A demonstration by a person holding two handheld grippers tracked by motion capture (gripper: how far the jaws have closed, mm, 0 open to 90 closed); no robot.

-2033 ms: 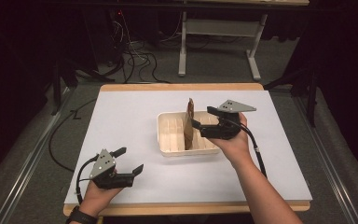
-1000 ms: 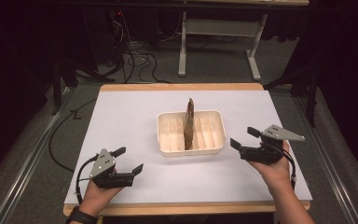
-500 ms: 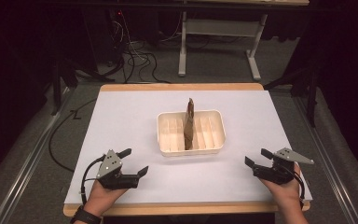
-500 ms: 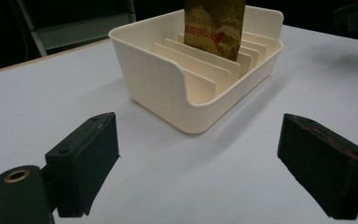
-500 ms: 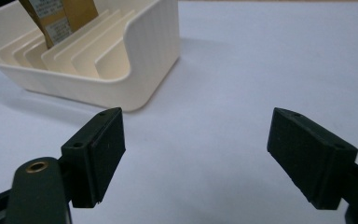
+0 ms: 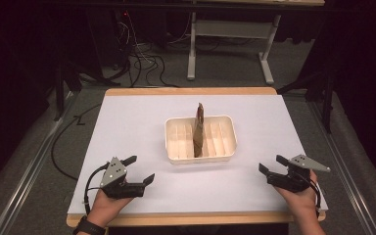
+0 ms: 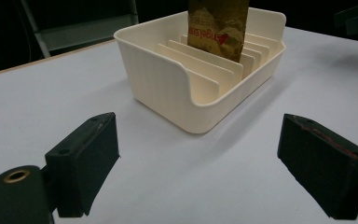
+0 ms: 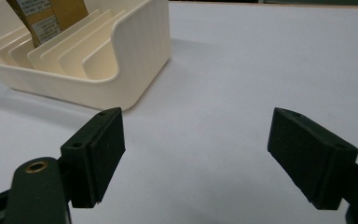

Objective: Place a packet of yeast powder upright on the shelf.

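A cream slotted rack (image 6: 223, 145) sits mid-table, with a brown flat packet (image 6: 199, 128) standing upright in one of its middle slots. In the left gripper view the rack (image 7: 168, 79) and packet (image 7: 218, 25) lie ahead. My left gripper (image 6: 139, 170) rests at the near left of the table, open and holding nothing. Near the front right edge my right gripper (image 6: 270, 165) is open too, nothing between its fingers. The right gripper view has the rack (image 8: 130, 60) and packet (image 8: 46, 16) up at the left.
A white sheet (image 6: 127, 127) covers the wooden table (image 6: 191, 91). Beyond the far edge stand a metal frame's legs (image 6: 192, 49) and a tangle of cables (image 6: 137, 54) on the floor. A black cable (image 6: 58, 147) trails off the table's left side.
My right gripper has drawn back from the rack to the near right edge, leaving the packet standing in its slot. The left gripper shifted slightly right.
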